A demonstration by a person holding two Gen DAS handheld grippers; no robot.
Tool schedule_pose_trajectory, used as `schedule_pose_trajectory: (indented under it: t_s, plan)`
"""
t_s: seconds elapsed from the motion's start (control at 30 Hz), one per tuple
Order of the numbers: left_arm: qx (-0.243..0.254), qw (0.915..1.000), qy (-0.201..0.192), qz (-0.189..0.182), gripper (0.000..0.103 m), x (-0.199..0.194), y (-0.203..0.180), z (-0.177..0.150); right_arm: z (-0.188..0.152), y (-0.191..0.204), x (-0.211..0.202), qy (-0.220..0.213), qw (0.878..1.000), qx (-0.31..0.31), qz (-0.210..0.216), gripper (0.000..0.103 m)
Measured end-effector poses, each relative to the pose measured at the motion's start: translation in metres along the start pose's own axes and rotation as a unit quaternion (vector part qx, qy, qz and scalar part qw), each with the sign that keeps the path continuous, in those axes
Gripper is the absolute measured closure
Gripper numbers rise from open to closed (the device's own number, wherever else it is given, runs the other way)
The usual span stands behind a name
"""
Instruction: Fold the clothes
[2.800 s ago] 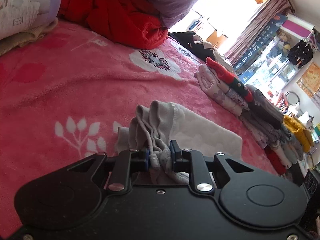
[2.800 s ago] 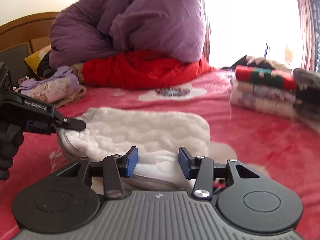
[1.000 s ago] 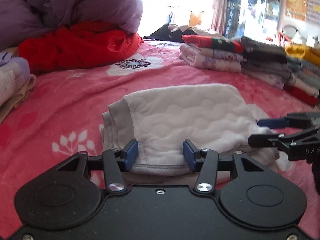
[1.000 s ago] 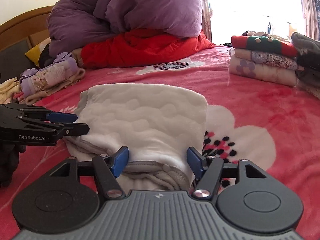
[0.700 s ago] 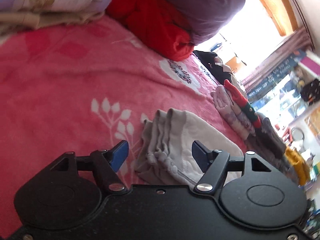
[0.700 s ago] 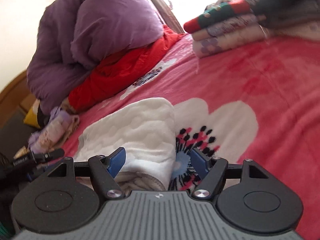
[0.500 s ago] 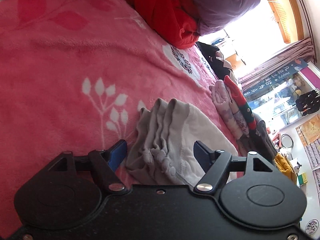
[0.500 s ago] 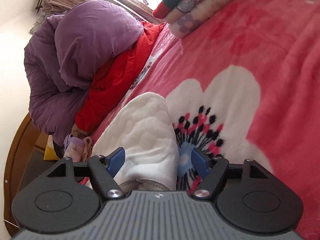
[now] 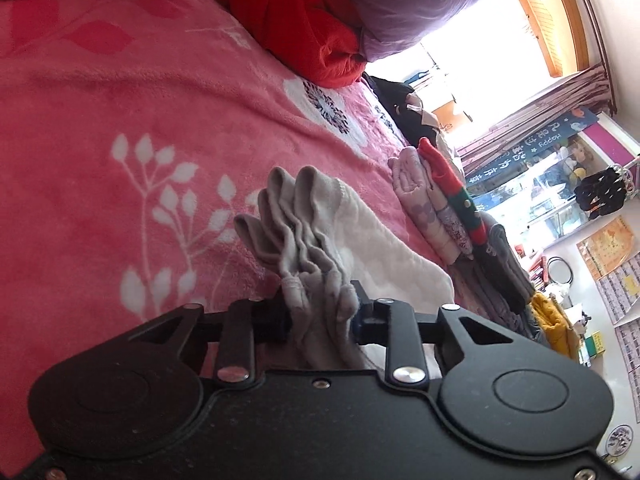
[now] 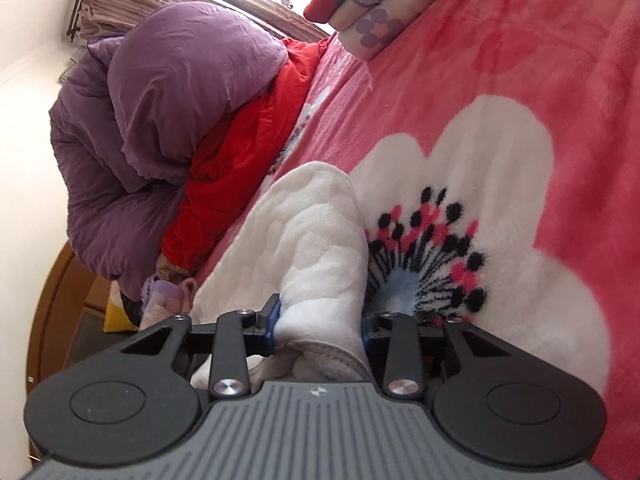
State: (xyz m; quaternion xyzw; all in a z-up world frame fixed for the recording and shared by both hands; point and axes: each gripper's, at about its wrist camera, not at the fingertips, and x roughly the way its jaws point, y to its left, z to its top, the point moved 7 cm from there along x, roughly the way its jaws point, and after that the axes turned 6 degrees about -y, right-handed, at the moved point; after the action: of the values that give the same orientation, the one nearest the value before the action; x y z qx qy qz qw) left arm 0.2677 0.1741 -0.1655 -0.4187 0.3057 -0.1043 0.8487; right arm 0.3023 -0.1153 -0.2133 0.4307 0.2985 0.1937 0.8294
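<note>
We pinch both ends of the folded white garment [image 10: 320, 240] on the bed [image 9: 80, 128].
Left hand-held gripper [image 9: 320, 316] and right hand-held gripper [image 10: 320, 326] clamp its bunched edges, likely so the layers stay together when lifted.

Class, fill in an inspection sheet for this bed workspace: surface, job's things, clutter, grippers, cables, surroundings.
Surface: pink flowered blanket covers the bed.
Job's things: folded white garment lies on the blanket; stack of folded clothes behind it.
Clutter: purple quilt heaped over red bedding.
Grippers: left hand-held gripper shut on the garment's grey cuffs; right hand-held gripper shut on its other end.
Cables: nothing seen.
Surroundings: bright window, curtains.
</note>
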Motion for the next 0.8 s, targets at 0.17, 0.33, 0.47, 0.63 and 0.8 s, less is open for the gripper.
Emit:
schedule_pose_trajectory:
  t_s: [0.17,0.33,0.47,0.63,0.8]
  plan:
    - [-0.015,0.9997,0.001,0.021,0.030,-0.052,0.012,-0.020,-0.005,0.028,-0.019,0.038,0.998,0.001,0.046,0.069]
    - [-0.062,0.9978,-0.002,0.024,0.026,-0.061,0.041,-0.013,-0.020,0.003,-0.022,0.061,0.998,-0.010,-0.024,0.039]
    - [-0.051,0.9981,0.025,0.024,0.027,-0.037,0.039,-0.024,-0.023,-0.001,-0.036,0.029,0.999,0.038,-0.003,0.030]
    - [-0.016,0.9996,0.023,0.002,0.076,-0.031,0.016,-0.034,-0.038,-0.004,-0.029,0.030,0.999,0.035,-0.016,0.062]
    - [-0.050,0.9969,-0.040,-0.046,0.078,-0.088,-0.002,-0.015,-0.035,0.023,-0.035,0.023,1.000,0.015,0.015,0.069]
